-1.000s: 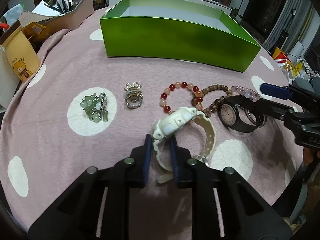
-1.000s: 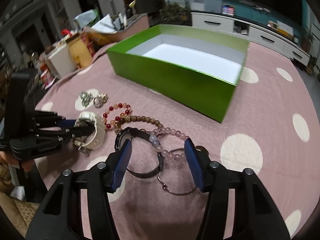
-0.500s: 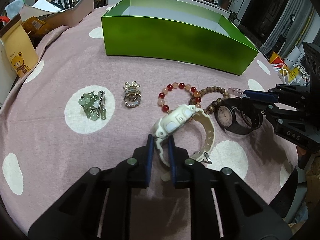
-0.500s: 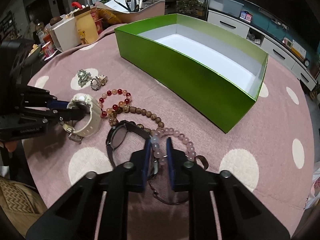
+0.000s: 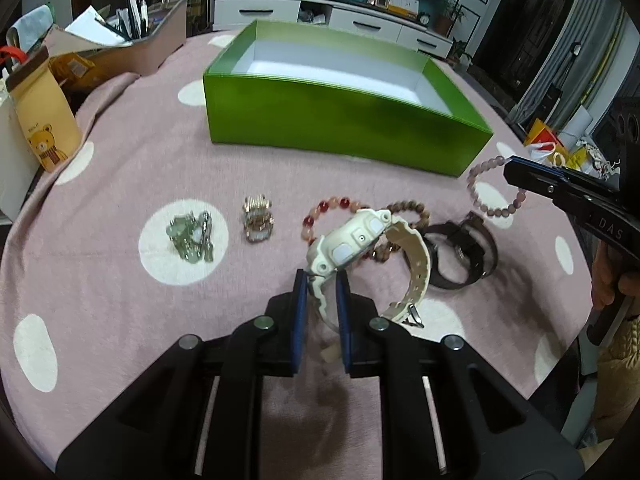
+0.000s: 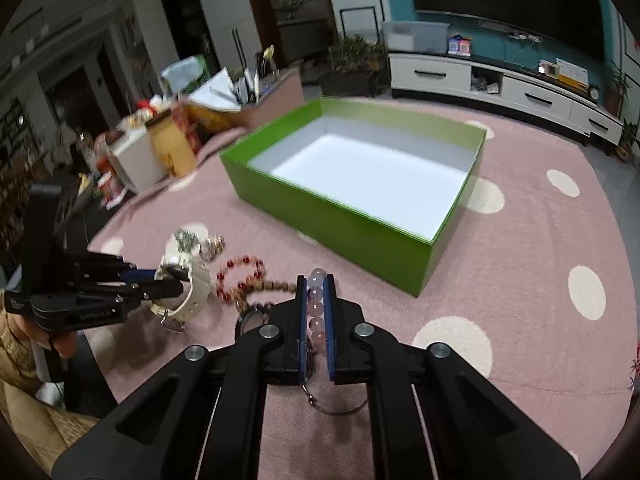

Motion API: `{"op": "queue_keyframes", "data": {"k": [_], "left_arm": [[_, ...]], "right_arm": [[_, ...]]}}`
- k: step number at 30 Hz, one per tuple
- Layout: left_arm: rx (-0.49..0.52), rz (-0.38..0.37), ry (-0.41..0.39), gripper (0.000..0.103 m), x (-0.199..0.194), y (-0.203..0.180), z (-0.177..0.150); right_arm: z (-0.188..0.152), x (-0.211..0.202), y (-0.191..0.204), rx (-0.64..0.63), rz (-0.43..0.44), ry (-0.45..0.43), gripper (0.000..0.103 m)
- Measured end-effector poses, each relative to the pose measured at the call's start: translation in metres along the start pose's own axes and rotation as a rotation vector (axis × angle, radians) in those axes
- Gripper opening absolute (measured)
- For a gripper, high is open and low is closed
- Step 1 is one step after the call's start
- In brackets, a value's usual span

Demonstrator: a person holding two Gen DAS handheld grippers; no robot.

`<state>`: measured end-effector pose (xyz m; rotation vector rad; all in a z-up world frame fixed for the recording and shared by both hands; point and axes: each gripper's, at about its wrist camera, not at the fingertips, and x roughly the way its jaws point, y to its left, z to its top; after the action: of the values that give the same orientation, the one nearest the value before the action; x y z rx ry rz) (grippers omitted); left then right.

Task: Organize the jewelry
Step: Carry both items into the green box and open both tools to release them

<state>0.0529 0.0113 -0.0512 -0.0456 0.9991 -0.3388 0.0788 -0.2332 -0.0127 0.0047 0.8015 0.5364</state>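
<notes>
My left gripper (image 5: 322, 276) is shut on the strap of a white watch (image 5: 356, 240), which hangs tilted just above the pink dotted cloth. My right gripper (image 6: 315, 280) has its jaws closing, with a pale pink bead bracelet (image 6: 316, 304) pressed between the pads. In the left wrist view that bracelet (image 5: 474, 188) dangles off the cloth from the right gripper (image 5: 510, 166). The open green box (image 5: 340, 120) with a white inside stands beyond both. A black watch (image 5: 460, 256), a red bead bracelet (image 5: 332, 206) and a wooden bead bracelet (image 5: 412, 206) lie on the cloth.
A gold ornament (image 5: 258, 224) and a green-and-silver cluster (image 5: 192, 238) lie to the left. A thin metal hoop (image 6: 336, 406) lies under my right gripper. A bear-printed bag (image 5: 44, 136) and a cardboard box of pens (image 5: 132, 40) crowd the far left edge.
My right gripper went from wide open to closed on the pink bead bracelet and lifted it off the cloth. My left gripper rose a little with the white watch.
</notes>
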Motion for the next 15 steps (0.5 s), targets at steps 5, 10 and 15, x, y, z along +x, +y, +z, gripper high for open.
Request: {"op": "queue_keyframes", "data": {"k": [5,10,15], "left_arm": [[-0.014,-0.003,-0.037,0.014,-0.013,0.0,0.019],[-0.031,0.015,-0.094,0.014,-0.024,0.003,0.052],[-0.027,0.034,-0.133,0.014,-0.024,0.005,0.087]], "right_arm": [[0.01,-0.017,-0.005,0.025,-0.013,-0.071,0.007],[0.02,-0.025,-0.011,0.04,-0.034,-0.113,0.007],[0.032,-0.028,-0.019,0.065,-0.052,-0.154,0.007]]}}
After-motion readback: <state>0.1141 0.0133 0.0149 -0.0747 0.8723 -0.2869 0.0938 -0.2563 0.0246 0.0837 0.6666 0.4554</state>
